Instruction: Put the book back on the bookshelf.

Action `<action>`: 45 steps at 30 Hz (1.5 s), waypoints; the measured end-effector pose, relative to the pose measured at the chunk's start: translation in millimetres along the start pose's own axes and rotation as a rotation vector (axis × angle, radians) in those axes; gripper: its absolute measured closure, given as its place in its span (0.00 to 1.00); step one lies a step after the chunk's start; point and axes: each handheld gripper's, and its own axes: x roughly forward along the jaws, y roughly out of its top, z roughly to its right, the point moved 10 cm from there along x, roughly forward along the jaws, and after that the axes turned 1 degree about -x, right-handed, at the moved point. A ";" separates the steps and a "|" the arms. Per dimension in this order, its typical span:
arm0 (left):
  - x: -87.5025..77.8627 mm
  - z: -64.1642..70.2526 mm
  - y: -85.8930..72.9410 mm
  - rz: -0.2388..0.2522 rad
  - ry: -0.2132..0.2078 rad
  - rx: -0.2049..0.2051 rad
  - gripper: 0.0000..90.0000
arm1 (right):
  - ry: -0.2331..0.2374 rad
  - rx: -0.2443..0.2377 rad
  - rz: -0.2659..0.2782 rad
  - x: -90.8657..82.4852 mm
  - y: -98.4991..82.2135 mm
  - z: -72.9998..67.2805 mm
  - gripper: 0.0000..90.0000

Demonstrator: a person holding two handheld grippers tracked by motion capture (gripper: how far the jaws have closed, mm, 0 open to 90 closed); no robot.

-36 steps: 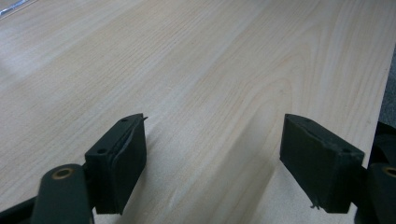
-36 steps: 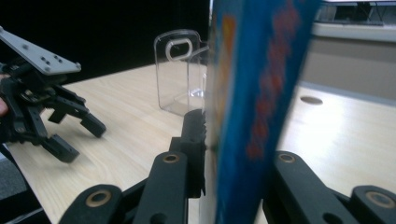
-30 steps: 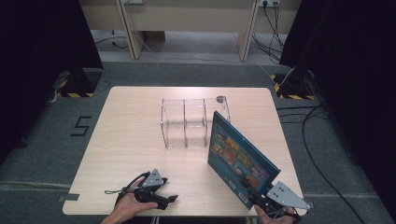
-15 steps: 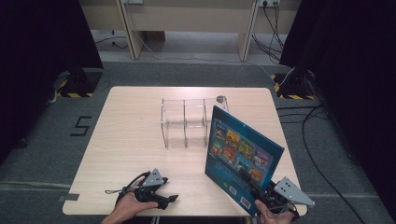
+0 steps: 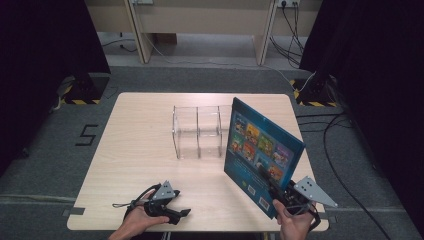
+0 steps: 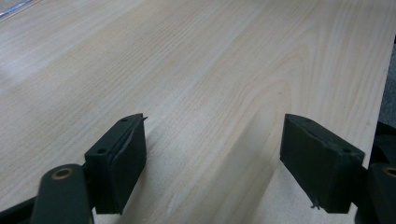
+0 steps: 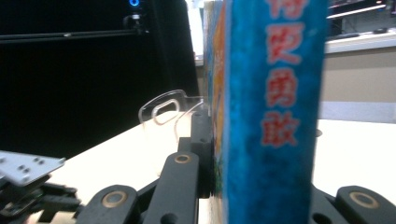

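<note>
- On the near right corner of the table (image 5: 140, 130), the right gripper (image 5: 270, 186) is clamped on a blue picture book (image 5: 262, 145), jaws pressed against both covers beside the spine.
- Over the past second the book has been tipped up from a lean to nearly upright, lifted slightly, and its jaws tightened.
- Just behind it stands the clear plastic rack (image 5: 197, 131), its slots holding nothing; the book's far edge now overlaps the rack's right end.
- Near the front left edge, the left gripper (image 5: 181, 214) rests on the wood, jaws parted and grasping nothing.
- My judgement: the book is now oriented to slide into a slot.
</note>
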 end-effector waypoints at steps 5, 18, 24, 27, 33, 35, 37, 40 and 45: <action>1.2 -0.7 -1.5 -0.012 0.027 0.057 0.25 | -0.051 -0.045 -0.006 11.0 7.9 9.7 0.92; 4.1 1.6 -3.3 -0.009 0.035 0.103 0.17 | -0.093 -0.053 0.018 44.1 29.5 20.9 0.92; 4.1 1.5 -3.3 -0.010 0.034 0.105 0.17 | -0.118 -0.088 0.026 62.4 38.6 23.1 0.92; 4.2 1.5 -3.3 -0.009 0.034 0.106 0.17 | -0.134 -0.105 0.028 72.1 41.2 24.4 0.92; 4.3 1.6 -3.2 -0.008 0.033 0.105 0.16 | -0.163 -0.131 0.026 90.9 42.6 24.3 0.92; 4.2 1.5 -3.3 -0.009 0.033 0.107 0.16 | -0.178 -0.144 0.018 96.5 41.9 26.4 0.92; 4.3 1.6 -3.2 -0.008 0.033 0.105 0.16 | -0.193 -0.139 0.021 100.2 40.8 28.7 0.92; 4.3 1.6 -3.2 -0.008 0.031 0.106 0.16 | -0.204 -0.128 0.025 107.2 38.8 31.8 0.92; 4.3 1.6 -3.3 -0.008 0.031 0.107 0.16 | -0.239 -0.131 0.032 117.3 34.9 35.2 0.92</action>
